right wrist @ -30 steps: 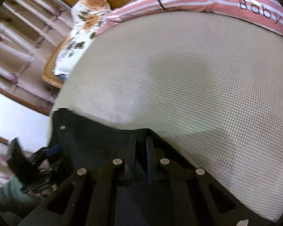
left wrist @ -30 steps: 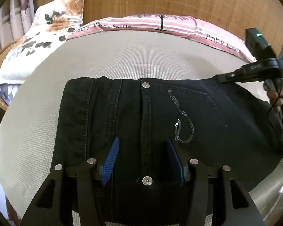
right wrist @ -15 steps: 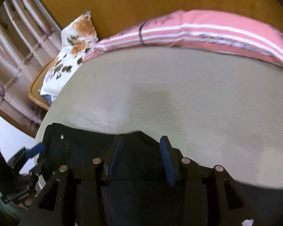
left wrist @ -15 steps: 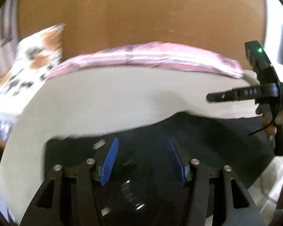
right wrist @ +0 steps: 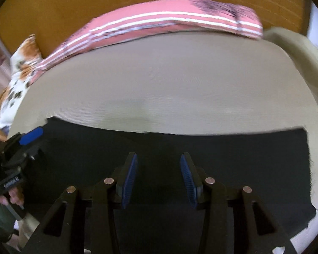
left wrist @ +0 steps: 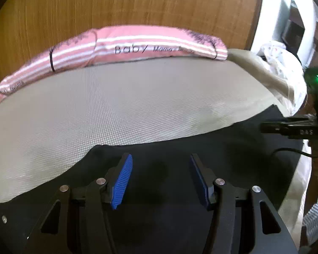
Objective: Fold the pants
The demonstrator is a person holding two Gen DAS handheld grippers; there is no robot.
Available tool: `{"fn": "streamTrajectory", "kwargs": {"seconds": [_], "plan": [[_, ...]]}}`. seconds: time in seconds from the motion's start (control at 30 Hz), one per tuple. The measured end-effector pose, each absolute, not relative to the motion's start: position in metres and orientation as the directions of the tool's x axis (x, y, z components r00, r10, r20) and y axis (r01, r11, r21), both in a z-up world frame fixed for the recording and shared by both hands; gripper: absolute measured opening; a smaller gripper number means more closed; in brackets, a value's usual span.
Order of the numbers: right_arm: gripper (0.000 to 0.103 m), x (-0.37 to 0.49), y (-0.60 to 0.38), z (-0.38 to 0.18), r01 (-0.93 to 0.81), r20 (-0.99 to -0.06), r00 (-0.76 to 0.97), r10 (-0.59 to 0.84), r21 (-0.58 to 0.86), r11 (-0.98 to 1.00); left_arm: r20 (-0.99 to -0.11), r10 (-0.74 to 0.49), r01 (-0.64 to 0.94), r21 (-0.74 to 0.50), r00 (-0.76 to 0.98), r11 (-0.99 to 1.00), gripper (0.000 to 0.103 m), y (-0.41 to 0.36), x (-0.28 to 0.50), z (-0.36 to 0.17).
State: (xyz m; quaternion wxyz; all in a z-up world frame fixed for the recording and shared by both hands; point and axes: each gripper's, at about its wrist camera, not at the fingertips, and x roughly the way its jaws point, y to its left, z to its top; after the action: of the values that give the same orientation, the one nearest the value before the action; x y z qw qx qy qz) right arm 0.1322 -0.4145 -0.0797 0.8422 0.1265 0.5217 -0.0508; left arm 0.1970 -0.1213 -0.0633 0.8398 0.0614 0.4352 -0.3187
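The black pants (left wrist: 169, 154) are lying flat on the beige mattress (left wrist: 116, 105), looking heavy, limp denim; I'm judging a seamed edge the surest hold. My left gripper (left wrist: 161, 177) and right gripper (right wrist: 158, 177) are hovering spread, pinching nothing.

The grey mattress (left wrist: 120, 105) lies bare and open from the black pants (left wrist: 201, 148) up to the pink striped pillow (left wrist: 150, 44); the pillow lines the far edge against the wooden headboard (left wrist: 137, 4); crumpled bedding (left wrist: 282, 67) crowds the right corner.
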Motion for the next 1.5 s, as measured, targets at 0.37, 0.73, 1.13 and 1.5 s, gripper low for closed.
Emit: {"fn": "streamTrajectory", "kwargs": {"seconds": [0.37,0.73,1.13,1.5], "plan": [[0.040,0.132,-0.471,-0.107,0.354,-0.874,0.479,-0.083,0.106,0.929,-0.819,-0.377,0.532,-0.106,0.433,0.840,0.056,-0.131,0.218,-0.092],[0.043,0.089,-0.500,-0.069,0.430,-0.834,0.551,-0.022,0.261,0.864,-0.811,-0.411,0.576,-0.114,0.417,0.809,0.056,-0.143,0.191,-0.065],[0.049,-0.042,-0.555,-0.069,0.627,-0.854,0.518,-0.043,0.346,0.698,-0.827,-0.522,0.833,-0.127,0.211,0.539,0.056,-0.223,0.094,-0.067],[0.051,-0.078,-0.593,-0.114,0.664,-0.799,0.600,0.032,0.520,0.537,-0.855,-0.507,0.877,-0.158,0.109,0.455,0.057,-0.244,0.046,-0.082]]}}
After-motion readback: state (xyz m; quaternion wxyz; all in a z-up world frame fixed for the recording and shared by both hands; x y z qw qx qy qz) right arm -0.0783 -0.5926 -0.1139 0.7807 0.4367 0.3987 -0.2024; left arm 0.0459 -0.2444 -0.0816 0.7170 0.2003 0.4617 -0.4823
